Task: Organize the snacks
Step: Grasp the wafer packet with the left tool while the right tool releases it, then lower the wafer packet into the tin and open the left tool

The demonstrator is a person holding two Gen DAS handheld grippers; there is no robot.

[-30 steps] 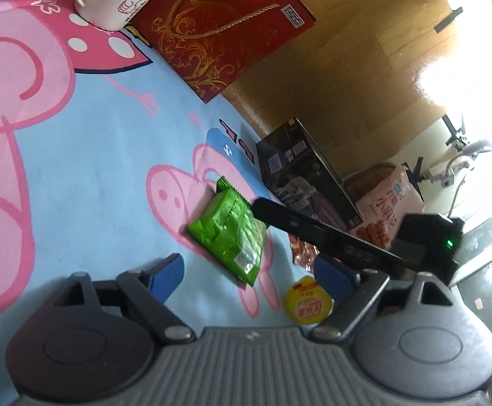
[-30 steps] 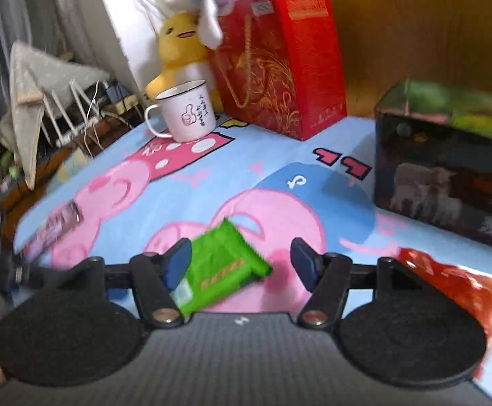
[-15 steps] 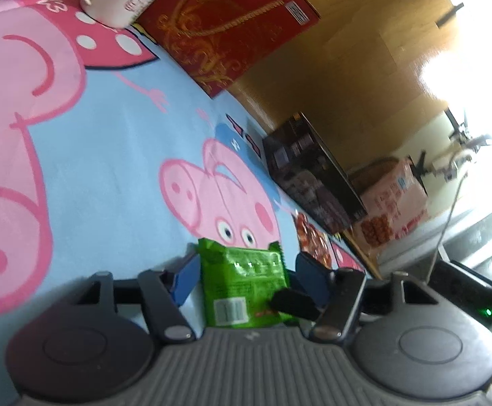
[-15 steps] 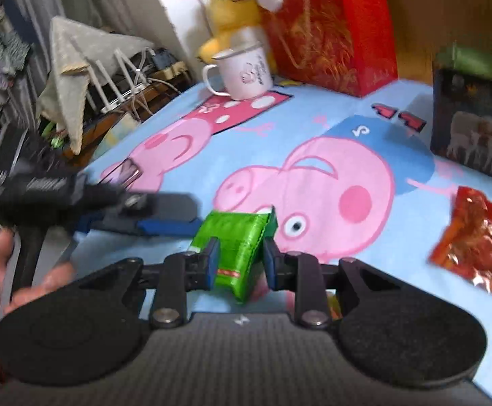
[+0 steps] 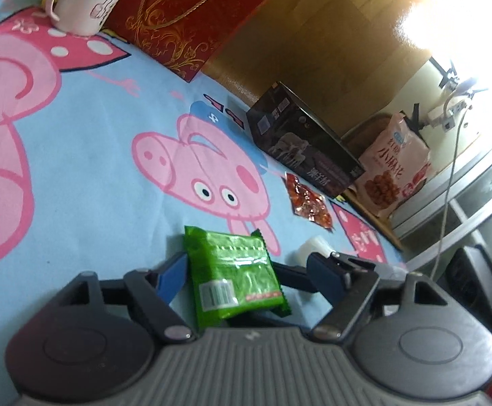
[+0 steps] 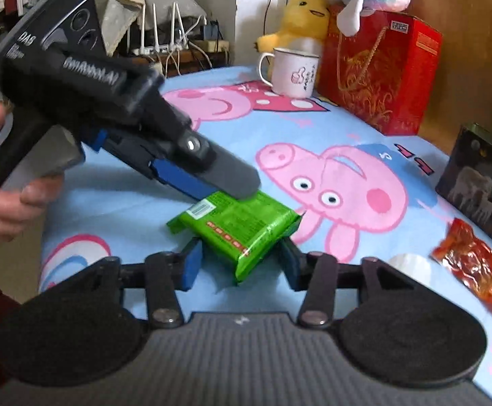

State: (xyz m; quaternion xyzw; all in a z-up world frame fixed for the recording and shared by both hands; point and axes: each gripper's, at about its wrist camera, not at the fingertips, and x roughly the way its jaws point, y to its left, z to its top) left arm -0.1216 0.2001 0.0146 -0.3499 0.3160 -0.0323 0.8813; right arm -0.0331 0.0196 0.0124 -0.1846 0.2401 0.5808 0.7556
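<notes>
A green snack packet [image 5: 232, 270] [image 6: 239, 223] sits tilted just above the pig-print cloth [image 5: 93, 155], between the jaws of both grippers. My left gripper [image 5: 247, 275] is opening: its left pad touches the packet's edge and its right pad stands clear. In the right wrist view the left gripper [image 6: 219, 189] reaches in from the left, one finger lying over the packet's far end. My right gripper [image 6: 239, 264] is also opening, with a gap beside its left pad. A red snack packet [image 5: 308, 204] [image 6: 472, 267] lies on the cloth to the right.
A black box [image 5: 300, 142] [image 6: 483, 182] stands at the right, a pink snack bag [image 5: 395, 165] behind it. A red gift box [image 6: 381, 67], a mug [image 6: 293, 71] and plush toys [image 6: 300, 13] fill the back. A small white cup [image 6: 408, 264] lies near the red packet. A hand [image 6: 2, 196] holds the left gripper.
Both pairs of jaws closed in on the green packet half a second ago and now stand wider around it. The left gripper has come nearer in the right wrist view.
</notes>
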